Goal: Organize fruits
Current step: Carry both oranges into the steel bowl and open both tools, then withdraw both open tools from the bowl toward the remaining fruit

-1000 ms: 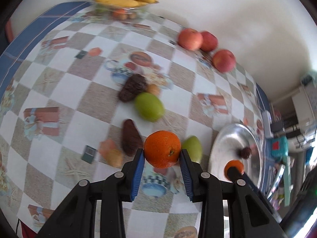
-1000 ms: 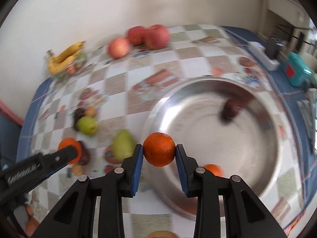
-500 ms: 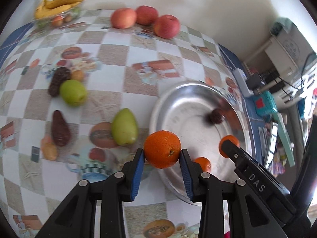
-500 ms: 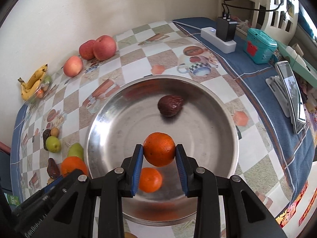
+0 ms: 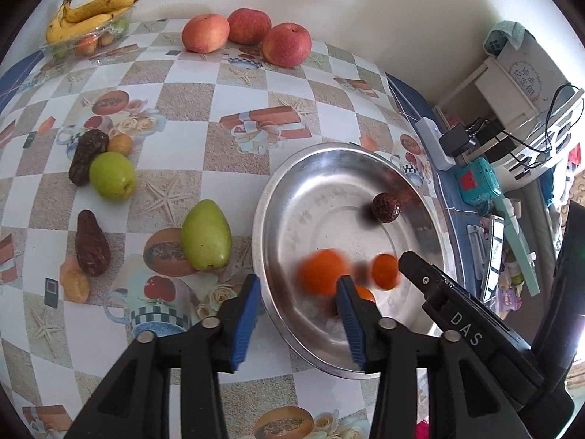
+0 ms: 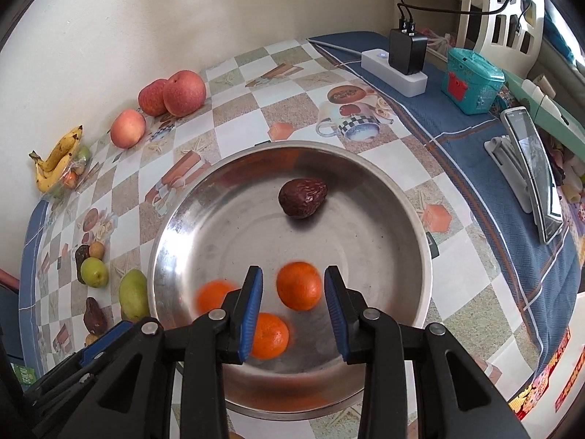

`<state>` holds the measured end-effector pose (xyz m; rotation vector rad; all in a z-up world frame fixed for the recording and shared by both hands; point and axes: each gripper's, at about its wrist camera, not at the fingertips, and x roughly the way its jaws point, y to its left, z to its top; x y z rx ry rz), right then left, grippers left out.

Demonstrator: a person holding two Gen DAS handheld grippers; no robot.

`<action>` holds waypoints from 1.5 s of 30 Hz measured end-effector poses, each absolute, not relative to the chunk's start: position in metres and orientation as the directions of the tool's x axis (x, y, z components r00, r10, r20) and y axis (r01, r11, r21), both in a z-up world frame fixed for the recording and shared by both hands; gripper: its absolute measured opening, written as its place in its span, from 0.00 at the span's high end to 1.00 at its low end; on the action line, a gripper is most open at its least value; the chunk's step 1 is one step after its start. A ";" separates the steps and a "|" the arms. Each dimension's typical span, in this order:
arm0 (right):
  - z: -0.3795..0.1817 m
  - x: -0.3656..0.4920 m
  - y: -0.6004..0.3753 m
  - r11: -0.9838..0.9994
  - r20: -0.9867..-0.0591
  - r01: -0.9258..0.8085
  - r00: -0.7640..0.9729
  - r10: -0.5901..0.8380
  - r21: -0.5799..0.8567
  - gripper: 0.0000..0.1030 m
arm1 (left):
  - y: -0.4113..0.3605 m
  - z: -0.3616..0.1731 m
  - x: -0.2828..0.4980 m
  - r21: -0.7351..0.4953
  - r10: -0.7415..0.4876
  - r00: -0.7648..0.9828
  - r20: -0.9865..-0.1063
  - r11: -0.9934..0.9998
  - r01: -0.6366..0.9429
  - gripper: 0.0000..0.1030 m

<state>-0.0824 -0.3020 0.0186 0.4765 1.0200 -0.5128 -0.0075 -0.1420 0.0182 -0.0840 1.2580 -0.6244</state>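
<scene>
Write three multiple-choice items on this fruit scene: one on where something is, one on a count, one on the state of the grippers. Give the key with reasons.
1. Where is the dark wrinkled fruit nearest the power strip?
A. Inside the metal bowl
B. Beside the bananas
C. Between the right gripper's fingers

2. How many oranges lie in the bowl?
A. One
B. Three
C. Five

3. What state are the two grippers in?
A. Both shut on oranges
B. Left open, right shut on an orange
C. Both open, holding nothing

Key:
1 A: it rests on the bowl's floor, far side from the grippers.
2 B: the right wrist view shows three oranges, one blurred.
3 C: the left gripper and the right gripper have their fingers spread, with no orange touching the pads.
</scene>
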 end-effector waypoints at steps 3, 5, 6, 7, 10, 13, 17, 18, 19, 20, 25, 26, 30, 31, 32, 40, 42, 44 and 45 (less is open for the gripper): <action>0.017 -0.082 -0.302 0.784 -0.891 0.606 0.420 -0.174 0.132 0.64 | -0.140 0.018 -0.006 -0.381 -0.474 0.173 -0.863 0.837 0.393 0.53; 0.016 -0.082 -0.302 0.784 -0.893 0.607 0.414 -0.174 0.129 0.64 | -0.137 0.018 -0.005 -0.379 -0.471 0.175 -0.865 0.841 0.386 0.53; 0.016 -0.082 -0.302 0.785 -0.894 0.607 0.414 -0.174 0.128 0.64 | -0.136 0.018 -0.004 -0.378 -0.469 0.176 -0.866 0.843 0.383 0.53; 0.016 -0.082 -0.301 0.785 -0.894 0.606 0.414 -0.174 0.127 0.64 | -0.135 0.017 -0.004 -0.377 -0.466 0.177 -0.867 0.845 0.380 0.52; 0.015 -0.082 -0.301 0.787 -0.895 0.605 0.411 -0.175 0.124 0.64 | -0.132 0.016 -0.002 -0.359 -0.447 0.185 -0.875 0.857 0.370 0.48; 0.013 -0.081 -0.299 0.791 -0.899 0.600 0.404 -0.171 0.120 0.64 | -0.127 0.014 0.000 -0.330 -0.415 0.196 -0.888 0.874 0.357 0.47; 0.012 -0.079 -0.296 0.798 -0.902 0.592 0.398 -0.167 0.114 0.64 | -0.114 0.013 0.006 -0.303 -0.375 0.208 -0.903 0.901 0.309 0.46; 0.012 -0.079 -0.295 0.801 -0.903 0.589 0.397 -0.166 0.112 0.64 | -0.110 0.013 0.008 -0.286 -0.357 0.219 -0.908 0.911 0.297 0.46; 0.011 -0.078 -0.294 0.803 -0.903 0.585 0.395 -0.166 0.109 0.64 | -0.107 0.013 0.009 -0.275 -0.344 0.227 -0.911 0.918 0.287 0.46; 0.011 -0.077 -0.292 0.808 -0.904 0.579 0.393 -0.166 0.103 0.64 | -0.102 0.014 0.011 -0.259 -0.326 0.238 -0.915 0.926 0.273 0.46; 0.010 -0.071 -0.277 0.843 -0.904 0.532 0.394 -0.164 0.078 0.64 | -0.075 0.015 0.022 -0.221 -0.264 0.265 -0.928 0.958 0.181 0.45; 0.011 -0.069 -0.272 0.854 -0.903 0.515 0.397 -0.161 0.074 0.64 | -0.069 0.014 0.025 -0.211 -0.247 0.267 -0.932 0.965 0.157 0.45; 0.014 -0.061 -0.255 0.888 -0.897 0.456 0.416 -0.152 0.061 0.64 | -0.043 0.013 0.033 -0.182 -0.193 0.276 -0.942 0.981 0.065 0.45; 0.015 -0.060 -0.251 0.893 -0.895 0.445 0.421 -0.148 0.062 0.64 | -0.037 0.013 0.034 -0.184 -0.190 0.277 -0.942 0.982 0.051 0.45; 0.016 -0.059 -0.247 0.899 -0.893 0.433 0.428 -0.140 0.066 0.64 | -0.031 0.013 0.036 -0.186 -0.188 0.279 -0.942 0.982 0.032 0.45; 0.022 -0.050 -0.226 0.922 -0.880 0.380 0.460 -0.120 0.073 0.64 | 0.003 0.024 0.045 -0.181 -0.159 0.331 -0.930 0.983 -0.038 0.42; 0.021 -0.049 -0.224 0.922 -0.882 0.379 0.457 -0.118 0.074 0.64 | 0.006 0.026 0.046 -0.180 -0.157 0.337 -0.929 0.983 -0.041 0.42; 0.020 -0.048 -0.224 0.923 -0.884 0.377 0.453 -0.116 0.073 0.64 | 0.006 0.025 0.047 -0.180 -0.158 0.334 -0.929 0.983 -0.036 0.42; 0.020 -0.047 -0.223 0.924 -0.885 0.377 0.451 -0.115 0.072 0.64 | 0.006 0.024 0.048 -0.181 -0.160 0.330 -0.930 0.983 -0.034 0.42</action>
